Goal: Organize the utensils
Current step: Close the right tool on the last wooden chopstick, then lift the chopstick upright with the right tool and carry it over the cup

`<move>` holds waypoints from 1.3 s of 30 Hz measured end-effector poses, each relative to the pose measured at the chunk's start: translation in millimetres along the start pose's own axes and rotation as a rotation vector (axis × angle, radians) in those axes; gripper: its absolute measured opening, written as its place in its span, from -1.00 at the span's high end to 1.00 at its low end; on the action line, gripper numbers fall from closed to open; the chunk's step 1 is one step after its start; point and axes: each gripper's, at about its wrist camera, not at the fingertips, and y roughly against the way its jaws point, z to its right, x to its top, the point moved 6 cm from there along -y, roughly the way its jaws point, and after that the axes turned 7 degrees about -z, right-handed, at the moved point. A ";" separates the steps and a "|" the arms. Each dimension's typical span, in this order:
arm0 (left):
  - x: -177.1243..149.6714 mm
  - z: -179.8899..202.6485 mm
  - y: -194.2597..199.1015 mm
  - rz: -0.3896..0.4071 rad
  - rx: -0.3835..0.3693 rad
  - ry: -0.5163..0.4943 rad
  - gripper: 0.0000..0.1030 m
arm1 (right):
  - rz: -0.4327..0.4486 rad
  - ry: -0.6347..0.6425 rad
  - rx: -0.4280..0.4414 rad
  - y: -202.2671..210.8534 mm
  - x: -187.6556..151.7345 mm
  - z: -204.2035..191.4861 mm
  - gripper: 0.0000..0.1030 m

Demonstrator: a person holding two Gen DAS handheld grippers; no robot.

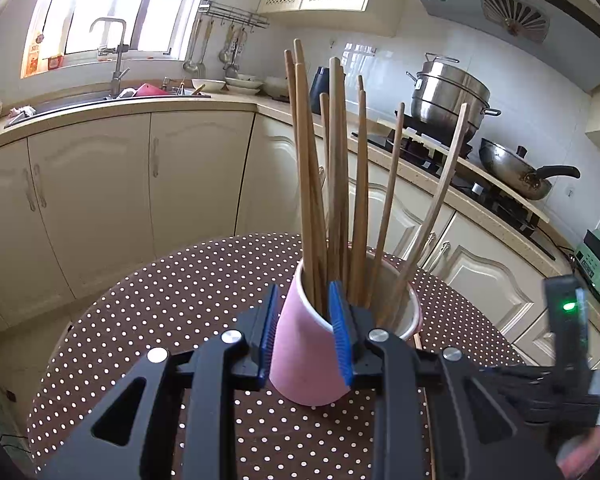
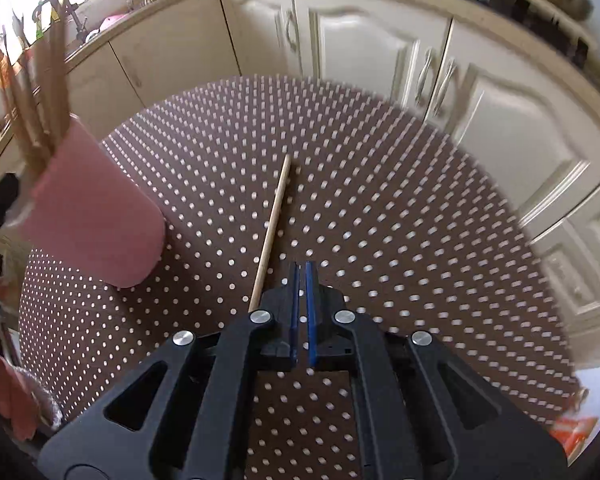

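Note:
A pink cup (image 1: 304, 364) stands on the brown dotted tablecloth (image 1: 160, 312) and holds several wooden chopsticks (image 1: 336, 160) upright. My left gripper (image 1: 304, 296) is shut on the cup's near wall, with one blue pad outside and the other inside the rim. In the right wrist view the same cup (image 2: 96, 216) is at the left, blurred. One loose chopstick (image 2: 274, 220) lies flat on the cloth (image 2: 380, 220). Its near end is just left of my right gripper (image 2: 302, 266), which is shut, holds nothing and hangs a little above the cloth.
Cream cabinets (image 1: 100, 200) curve round behind the table. On the counter are a sink (image 1: 80, 100) with dishes, a steel pot (image 1: 448, 92) and a wok (image 1: 516, 172) on the stove. A black device with a green light (image 1: 568, 308) is at the right edge.

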 end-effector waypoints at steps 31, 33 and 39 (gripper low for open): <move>0.6 0.3 1.6 0.039 0.017 -0.049 0.50 | -0.042 0.075 -0.071 -25.4 35.9 -28.1 0.87; 0.8 -0.9 1.5 0.037 0.005 -0.041 0.50 | -0.043 0.042 -0.014 -25.7 37.5 -24.7 0.88; -0.2 -6.6 1.8 0.037 -0.024 -0.006 0.50 | 0.019 -0.025 0.058 -6.3 36.9 -9.0 0.89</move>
